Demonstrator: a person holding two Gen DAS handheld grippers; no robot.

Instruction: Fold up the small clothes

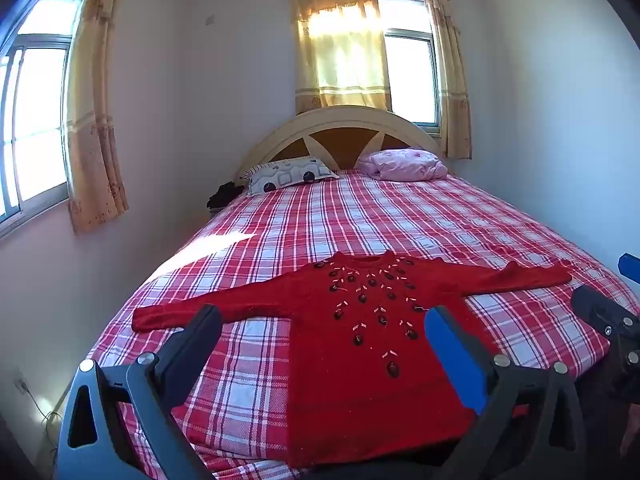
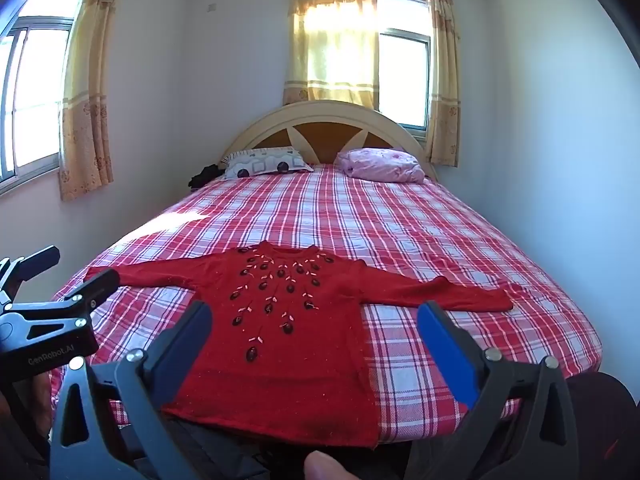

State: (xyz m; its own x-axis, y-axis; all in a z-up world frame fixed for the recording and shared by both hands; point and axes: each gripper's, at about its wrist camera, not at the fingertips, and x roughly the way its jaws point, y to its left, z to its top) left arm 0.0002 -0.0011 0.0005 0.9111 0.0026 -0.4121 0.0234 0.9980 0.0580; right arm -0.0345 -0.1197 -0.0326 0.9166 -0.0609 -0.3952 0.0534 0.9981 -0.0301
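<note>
On the near end of the bed [image 1: 400,216], over the red-and-white plaid sheet [image 2: 400,220], a small red sweater [image 1: 360,360] lies flat, front up, both sleeves stretched out sideways and the hem at the mattress edge closest to the cameras. Dark bead-and-stitch decoration fans down from the neckline across the chest. Left gripper [image 1: 324,332]: jaws spread wide, nothing between them, held above the sweater's lower left part, not touching it. Right gripper [image 2: 316,328]: jaws likewise spread wide and empty, above the sweater's lower right side and the bare sheet next to it. Each gripper shows at the edge of the other's view, side by side. At the far end, a patterned pillow [image 1: 288,174] and a bundled pink cover [image 1: 404,164] rest against the arched headboard [image 1: 340,120]. Curtained windows [image 2: 404,76] stand behind the headboard and on the left wall; a patch of sunlight falls on the sheet's left side.
</note>
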